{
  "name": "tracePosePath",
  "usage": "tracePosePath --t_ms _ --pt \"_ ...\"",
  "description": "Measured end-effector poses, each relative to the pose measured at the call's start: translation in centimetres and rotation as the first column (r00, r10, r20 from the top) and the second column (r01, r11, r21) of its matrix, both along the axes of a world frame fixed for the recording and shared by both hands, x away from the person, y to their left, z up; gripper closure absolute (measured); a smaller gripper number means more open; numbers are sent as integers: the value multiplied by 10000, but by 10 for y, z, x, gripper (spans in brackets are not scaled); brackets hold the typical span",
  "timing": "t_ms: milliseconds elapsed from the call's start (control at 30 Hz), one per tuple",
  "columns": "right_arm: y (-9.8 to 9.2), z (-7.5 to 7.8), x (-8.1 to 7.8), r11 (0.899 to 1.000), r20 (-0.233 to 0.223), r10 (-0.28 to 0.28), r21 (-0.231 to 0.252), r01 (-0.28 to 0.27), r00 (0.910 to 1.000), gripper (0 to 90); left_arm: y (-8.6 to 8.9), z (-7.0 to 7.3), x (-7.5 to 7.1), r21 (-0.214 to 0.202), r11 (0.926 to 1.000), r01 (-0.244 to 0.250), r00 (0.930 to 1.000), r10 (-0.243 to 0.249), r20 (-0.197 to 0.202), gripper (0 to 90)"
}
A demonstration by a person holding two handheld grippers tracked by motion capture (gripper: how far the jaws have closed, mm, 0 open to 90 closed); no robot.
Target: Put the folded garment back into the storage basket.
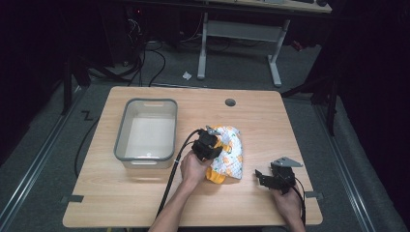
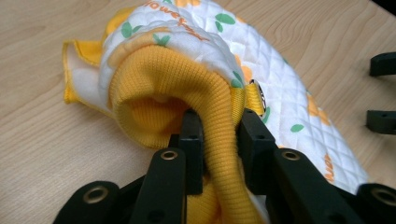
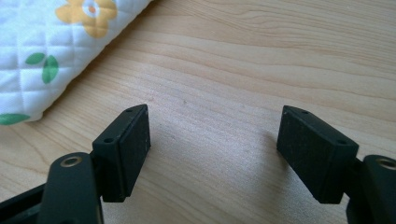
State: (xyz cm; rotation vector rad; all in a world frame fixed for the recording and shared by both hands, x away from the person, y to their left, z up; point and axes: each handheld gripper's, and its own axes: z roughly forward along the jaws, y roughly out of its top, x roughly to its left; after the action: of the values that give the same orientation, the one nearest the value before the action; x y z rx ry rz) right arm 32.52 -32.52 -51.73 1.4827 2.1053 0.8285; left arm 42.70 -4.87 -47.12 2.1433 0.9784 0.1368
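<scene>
Grey plastic bin (image 1: 145, 130) sits at left on the wooden table (image 1: 270, 121), nothing visible in it. Just right of it, the left gripper (image 1: 211, 143) is clamped on the yellow ribbed cuff (image 2: 219, 116) of a quilted white baby garment (image 1: 231, 153) with orange flowers and green leaves. Cuff is pinched between both jaws, the rest of the garment lies on the table mid-right. Orange lettering on the fabric, too warped to read. Small metal snap (image 2: 259, 95) beside the cuff. Far right, the right gripper (image 1: 265, 177) rests low over bare wood near the garment's edge, jaws spread wide, holding nothing.
</scene>
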Motion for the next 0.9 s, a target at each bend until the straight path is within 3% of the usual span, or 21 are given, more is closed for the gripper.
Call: tracePosePath --t_ms 533,667,900 --pt "0 0 0 10000 -4 39 1 -39 10000 258 24 27 -8 -798 9968 -2 9991 37 432 742" --pt "0 0 0 10000 -7 41 4 -41 10000 258 33 32 -9 -1153 9933 -83 9988 137 461 742" --pt "0 0 0 10000 -6 40 6 -40 10000 258 42 44 -12 -1137 9935 -48 9972 133 741 742"
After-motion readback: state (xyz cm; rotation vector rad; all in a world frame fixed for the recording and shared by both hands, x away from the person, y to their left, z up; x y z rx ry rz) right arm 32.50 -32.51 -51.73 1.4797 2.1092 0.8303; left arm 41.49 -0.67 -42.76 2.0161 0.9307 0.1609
